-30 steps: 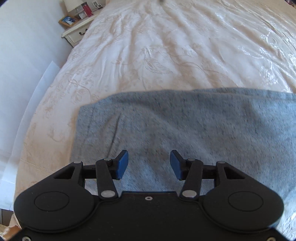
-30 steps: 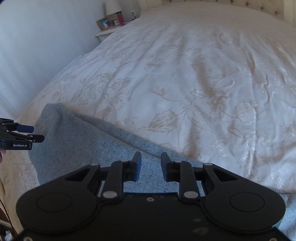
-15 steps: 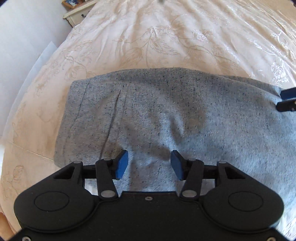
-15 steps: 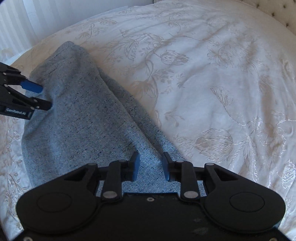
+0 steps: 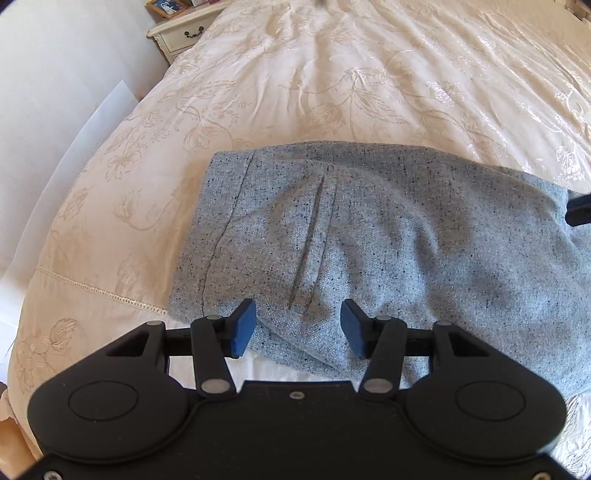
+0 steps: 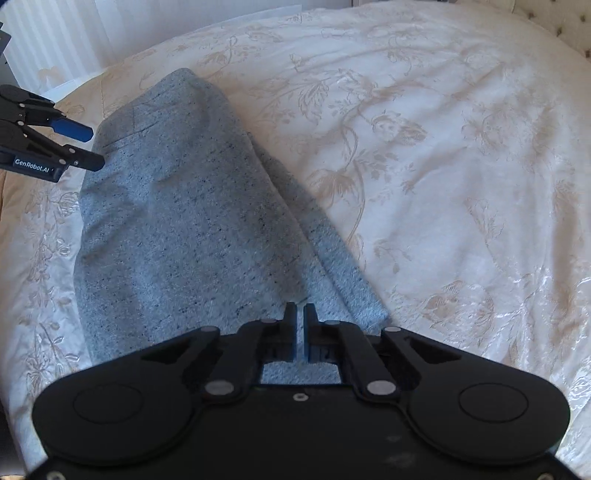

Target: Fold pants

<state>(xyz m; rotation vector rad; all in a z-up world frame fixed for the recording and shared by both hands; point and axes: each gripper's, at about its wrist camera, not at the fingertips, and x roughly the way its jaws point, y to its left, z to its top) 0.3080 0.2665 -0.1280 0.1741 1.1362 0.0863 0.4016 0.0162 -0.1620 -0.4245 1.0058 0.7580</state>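
Note:
Grey speckled pants (image 5: 388,251) lie folded on the cream bedspread; they also show in the right wrist view (image 6: 184,221). My left gripper (image 5: 298,326) is open, its blue pads either side of the near edge of the fabric by the waistband, holding nothing. It shows in the right wrist view (image 6: 88,146) at the far left end of the pants. My right gripper (image 6: 299,310) is nearly closed over the near end of the pants, with a thin gap between the pads; whether cloth is pinched I cannot tell. Its tip shows at the right edge of the left wrist view (image 5: 578,212).
The floral bedspread (image 6: 424,166) spreads wide to the right and beyond the pants. A white nightstand (image 5: 181,35) with a picture frame stands at the far left corner. The bed's left edge and a white wall (image 5: 55,74) lie beside my left gripper.
Both grippers drew back toward the near side of the pants. My right gripper's jaws closed from a narrow gap to nearly shut. The left stayed open.

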